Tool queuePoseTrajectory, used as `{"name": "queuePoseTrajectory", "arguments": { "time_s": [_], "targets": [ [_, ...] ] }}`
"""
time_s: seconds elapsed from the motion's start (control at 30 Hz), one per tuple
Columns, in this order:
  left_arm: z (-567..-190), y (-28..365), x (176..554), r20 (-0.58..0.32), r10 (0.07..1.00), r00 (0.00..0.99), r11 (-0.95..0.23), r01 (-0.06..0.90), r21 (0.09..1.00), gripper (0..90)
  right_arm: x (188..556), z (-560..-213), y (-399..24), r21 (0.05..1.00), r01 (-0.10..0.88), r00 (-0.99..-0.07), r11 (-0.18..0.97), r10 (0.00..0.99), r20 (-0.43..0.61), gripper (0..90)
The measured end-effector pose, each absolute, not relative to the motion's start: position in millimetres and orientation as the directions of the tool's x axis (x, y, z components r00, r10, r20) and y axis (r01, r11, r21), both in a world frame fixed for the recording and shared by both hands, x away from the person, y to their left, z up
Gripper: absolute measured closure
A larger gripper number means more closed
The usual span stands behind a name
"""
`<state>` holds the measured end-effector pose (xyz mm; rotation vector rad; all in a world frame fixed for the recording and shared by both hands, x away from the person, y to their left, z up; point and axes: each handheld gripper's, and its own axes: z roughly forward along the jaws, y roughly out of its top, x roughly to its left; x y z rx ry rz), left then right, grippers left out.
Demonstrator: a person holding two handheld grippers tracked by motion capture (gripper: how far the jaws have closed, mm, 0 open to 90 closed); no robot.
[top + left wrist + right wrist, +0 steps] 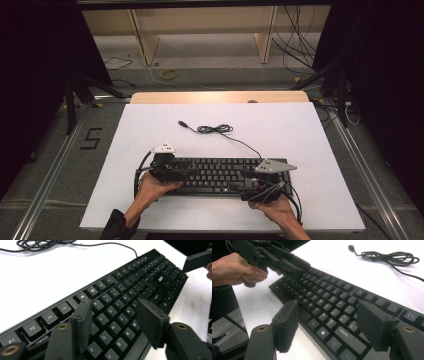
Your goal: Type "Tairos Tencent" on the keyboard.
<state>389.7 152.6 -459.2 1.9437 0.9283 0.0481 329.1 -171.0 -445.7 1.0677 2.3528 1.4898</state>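
Now the flat black plastic keyboard (220, 175) lies lengthwise along the desk's (150, 125) near edge; left gripper (176, 172) and right gripper (245, 185), jaws spread, empty, hover over opposite ends.

Light: from above, my high view has the counter (300, 130) bright white, corners at 10 and 2 o'clock black.
Shadows: soft, faint.
Focus: both tool views look soft; near jaws blur toward 6 o'clock.
Glare: mild on the keyboard (130, 290) keys.
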Motion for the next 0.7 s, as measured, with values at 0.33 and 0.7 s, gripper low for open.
{"name": "queuePoseTrajectory", "arguments": {
  "time_s": [0.33, 0.7],
  "targets": [
    [-456.7, 157.6, 385.4, -0.332, 0.624, 0.707, -0.242, 0.579, 0.779, 38.1, 327.4, -446.0, -173.9, 0.843, 0.478, -0.732, 0.246, 0.642, 0.228, 34.8],
    [-450.8, 167.6, 375.1, -0.338, 0.61, 0.717, -0.206, 0.555, 0.806, 35.1, 324.9, -444.9, -180.9, 0.852, 0.467, -0.729, 0.237, 0.648, 0.219, 34.6]
  ]
}}
